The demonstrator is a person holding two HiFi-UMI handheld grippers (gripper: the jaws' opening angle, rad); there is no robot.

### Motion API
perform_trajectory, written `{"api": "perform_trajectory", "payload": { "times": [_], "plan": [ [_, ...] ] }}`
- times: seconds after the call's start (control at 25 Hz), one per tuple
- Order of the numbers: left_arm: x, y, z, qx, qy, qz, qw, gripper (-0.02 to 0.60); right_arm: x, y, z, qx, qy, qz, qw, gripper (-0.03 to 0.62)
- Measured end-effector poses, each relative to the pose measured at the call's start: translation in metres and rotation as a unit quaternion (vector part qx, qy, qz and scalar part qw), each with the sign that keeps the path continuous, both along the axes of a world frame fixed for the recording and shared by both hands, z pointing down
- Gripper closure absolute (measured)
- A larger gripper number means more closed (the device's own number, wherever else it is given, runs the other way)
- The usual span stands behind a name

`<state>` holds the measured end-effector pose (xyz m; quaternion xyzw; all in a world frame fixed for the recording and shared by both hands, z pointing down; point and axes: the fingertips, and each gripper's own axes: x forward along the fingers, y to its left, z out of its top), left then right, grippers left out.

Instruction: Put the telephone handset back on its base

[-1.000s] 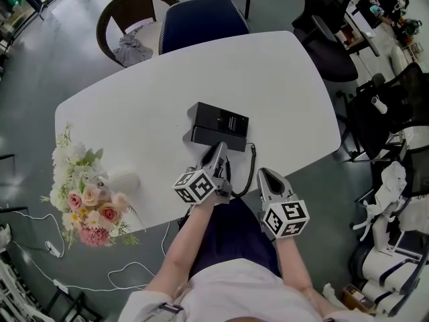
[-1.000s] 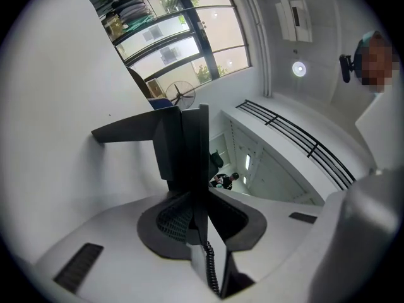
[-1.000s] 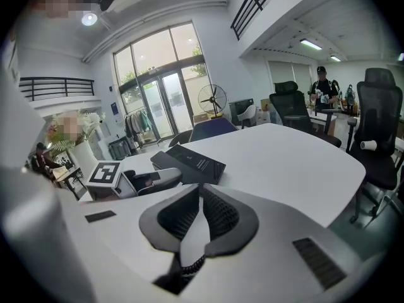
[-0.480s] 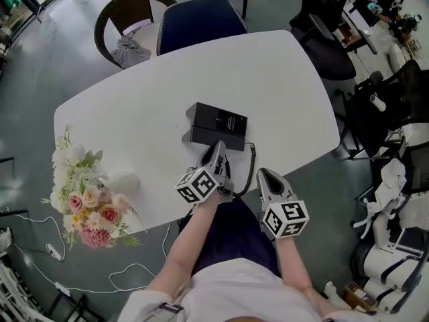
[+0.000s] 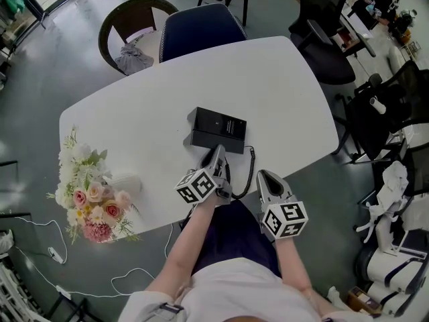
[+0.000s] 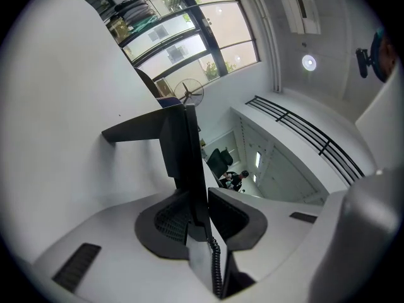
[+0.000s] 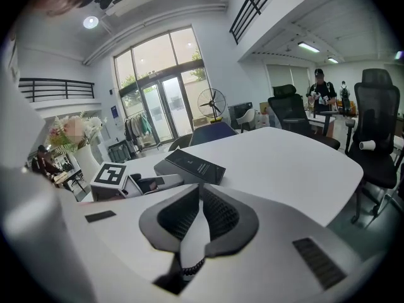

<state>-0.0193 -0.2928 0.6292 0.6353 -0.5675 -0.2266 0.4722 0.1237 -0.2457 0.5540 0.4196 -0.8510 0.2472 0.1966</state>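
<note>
Gripping the telephone handset (image 6: 183,145) just short of its base (image 5: 218,127), left claw (image 5: 218,155); right claw (image 5: 263,177) closed, empty.

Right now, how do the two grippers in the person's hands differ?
The left gripper is shut on the black handset; the right gripper has its jaws together on nothing. The left one points at the telephone base from close by, over the table; the right sits farther back, near the table's edge. Both carry a marker cube.
</note>
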Motion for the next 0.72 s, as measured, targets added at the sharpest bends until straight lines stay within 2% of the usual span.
{"api": "perform_trajectory", "payload": {
  "times": [0.24,0.36,0.56,0.72],
  "plan": [
    [0.001,0.016,-0.012,0.008,-0.024,0.043,0.9988,0.492,-0.010,-0.004,-0.008,0.010,-0.016,-0.013,1.000,0.551],
    [0.000,0.022,-0.027,0.030,-0.058,0.062,0.9959,0.492,-0.017,-0.005,-0.009,0.014,-0.022,-0.022,0.999,0.551],
    [-0.001,0.034,-0.042,0.036,-0.152,0.108,0.9817,0.492,-0.029,-0.007,-0.012,0.022,-0.033,-0.033,0.999,0.551],
    [-0.005,0.044,-0.055,0.037,-0.205,0.127,0.9697,0.492,-0.034,-0.009,-0.017,0.029,-0.044,-0.038,0.998,0.551]
  ]
}}
